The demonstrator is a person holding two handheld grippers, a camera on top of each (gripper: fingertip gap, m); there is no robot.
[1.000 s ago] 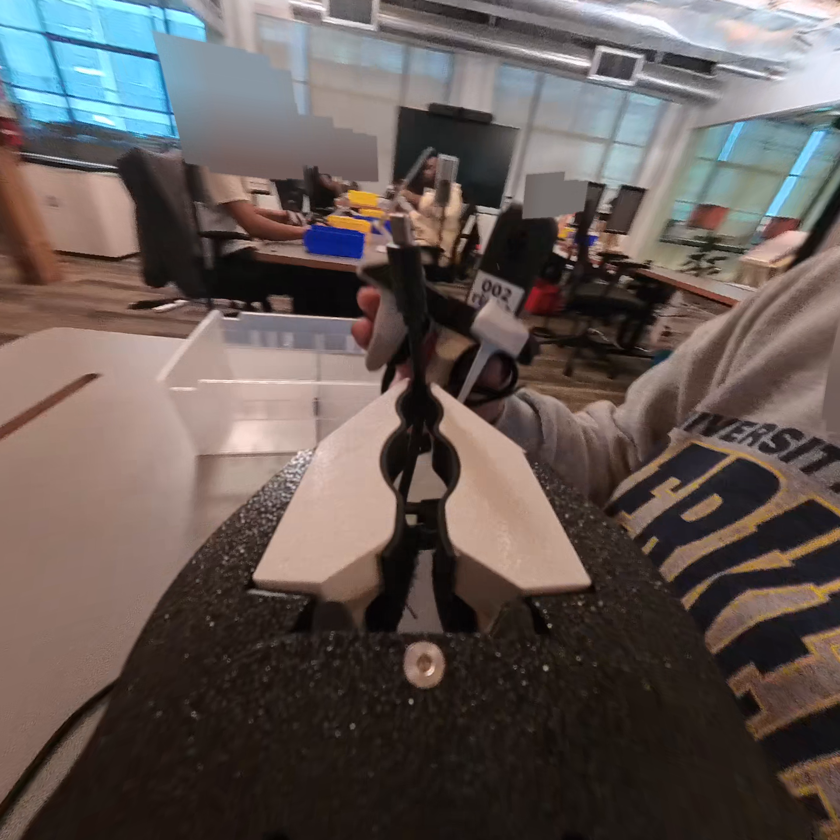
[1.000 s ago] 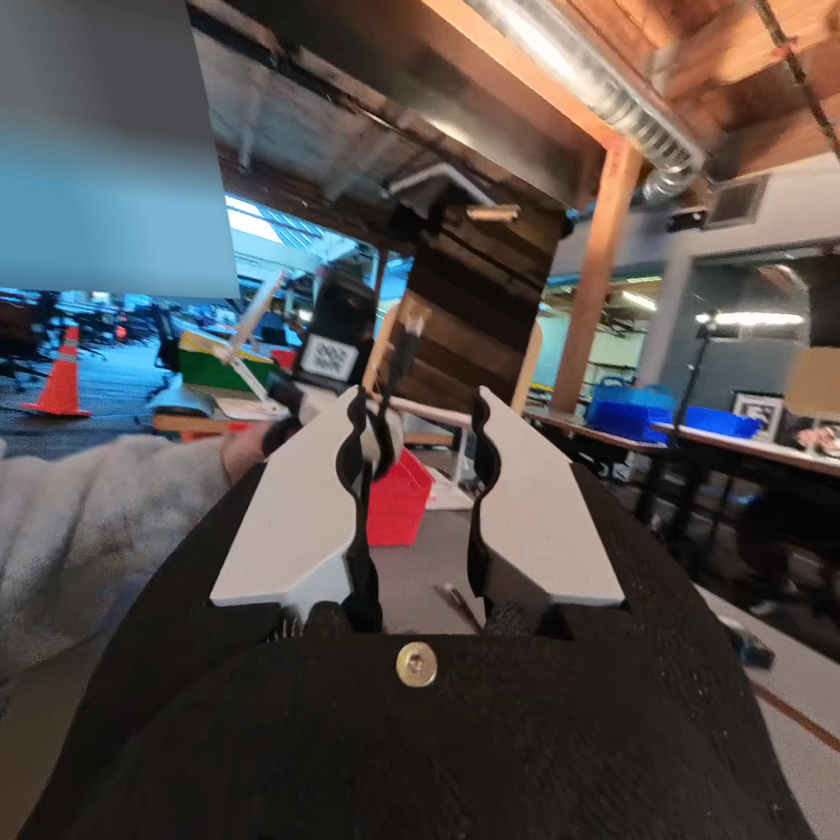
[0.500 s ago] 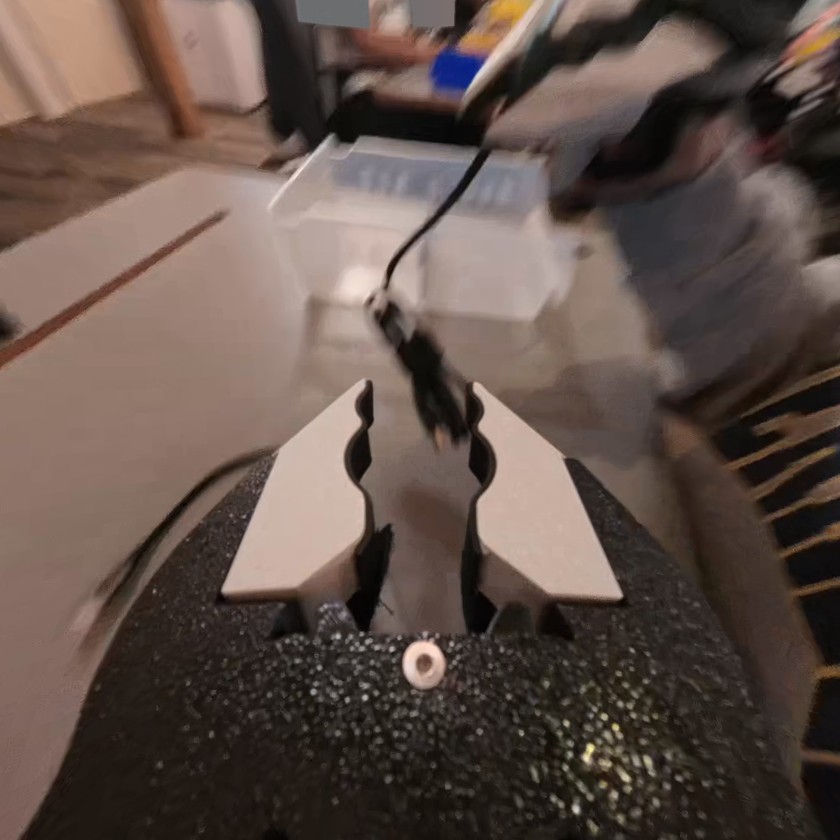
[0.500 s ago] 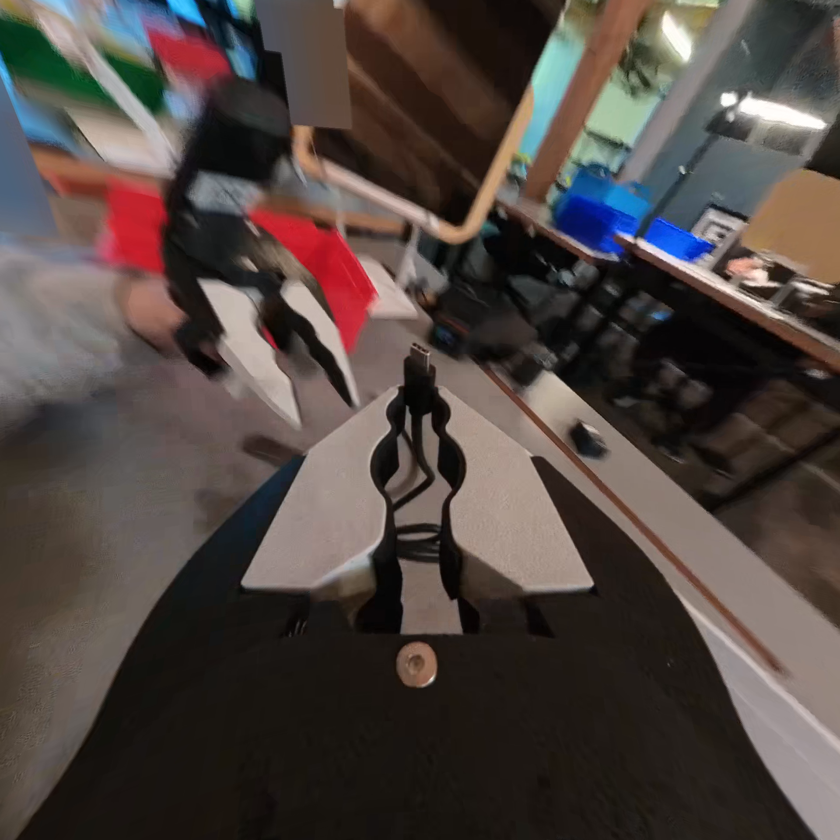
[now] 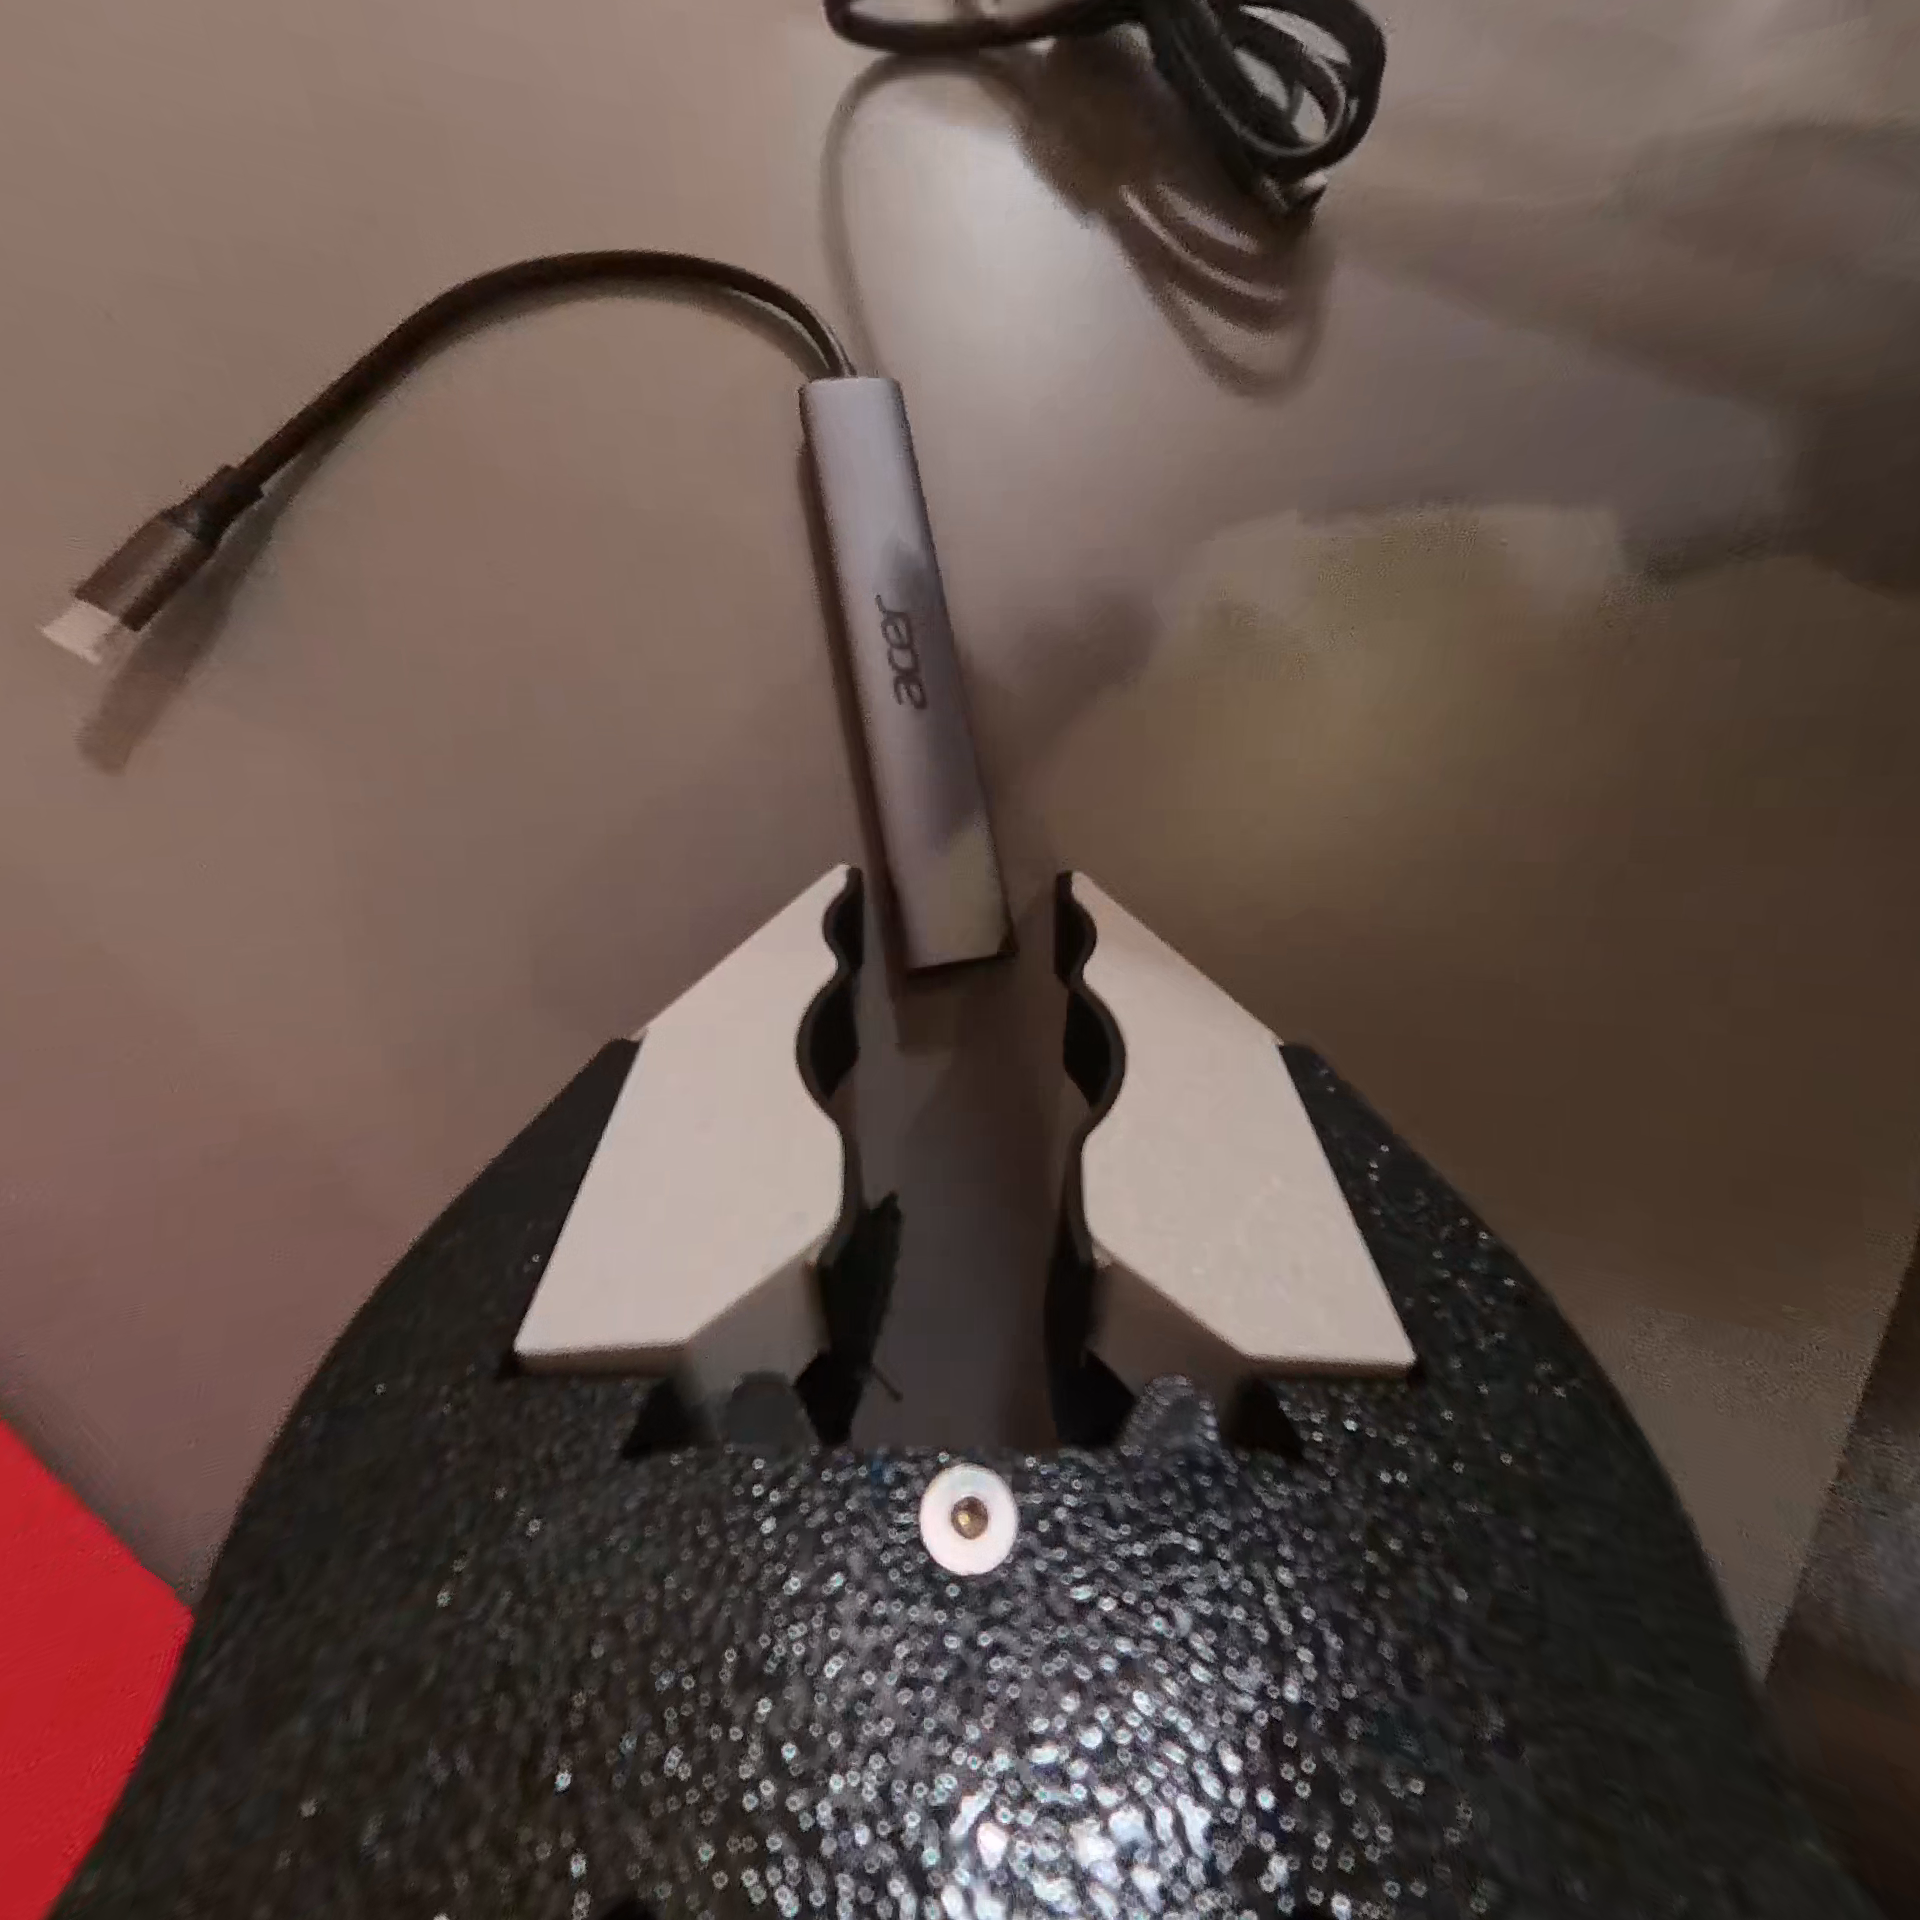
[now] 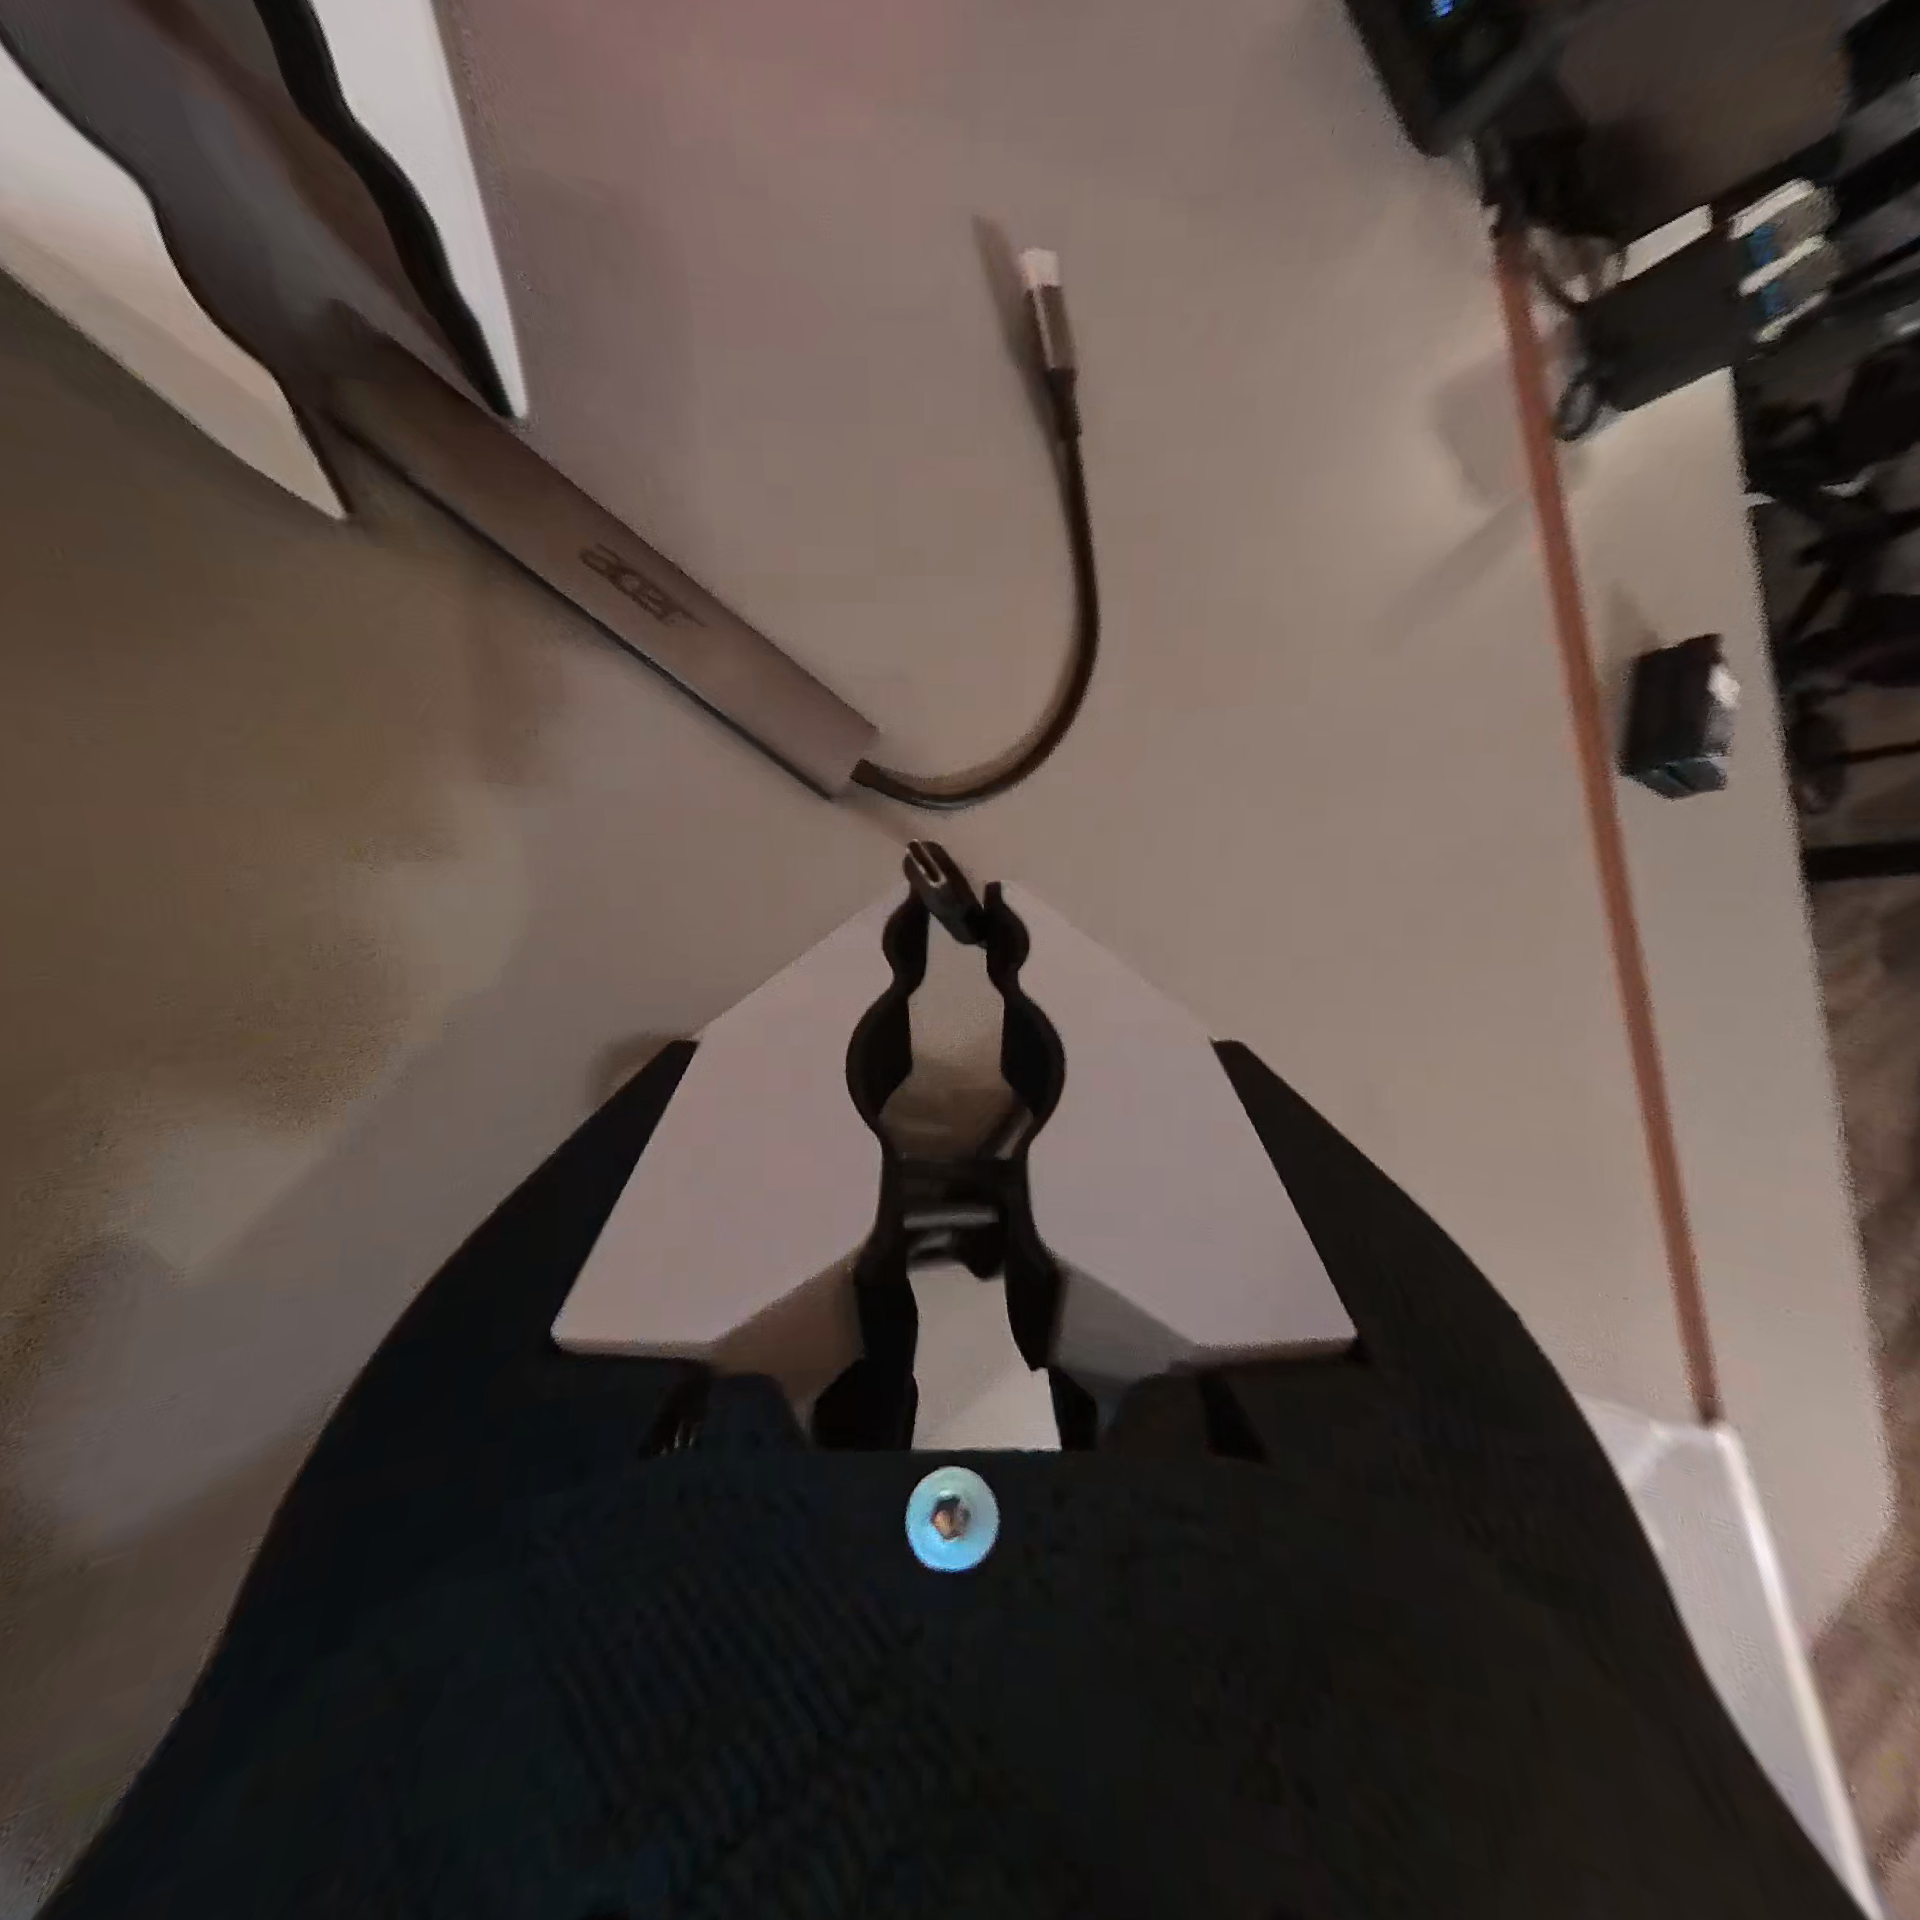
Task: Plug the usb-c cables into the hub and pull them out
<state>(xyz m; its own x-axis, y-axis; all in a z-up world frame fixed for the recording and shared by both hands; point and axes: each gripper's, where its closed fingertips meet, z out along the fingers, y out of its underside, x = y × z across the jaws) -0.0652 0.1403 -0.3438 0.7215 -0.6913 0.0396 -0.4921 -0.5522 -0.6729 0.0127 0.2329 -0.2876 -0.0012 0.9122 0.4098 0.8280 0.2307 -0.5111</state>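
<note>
Over the tabletop (image 5: 416,831), left gripper (image 5: 954,894) fingers spread wide around the grey hub's (image 5: 904,665) near end, right gripper (image 6: 954,906) fingers pinching a black usb-c plug (image 6: 940,878) near the hub's far end.

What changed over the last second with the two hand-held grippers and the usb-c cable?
The left hand-held gripper let go of the usb-c cable, opened, and dropped to straddle the near end of the grey hub on the table. The right hand-held gripper, open a second ago, shut on the usb-c plug and carried it down near the hub's pigtail end. The plug is not yet inserted.
</note>
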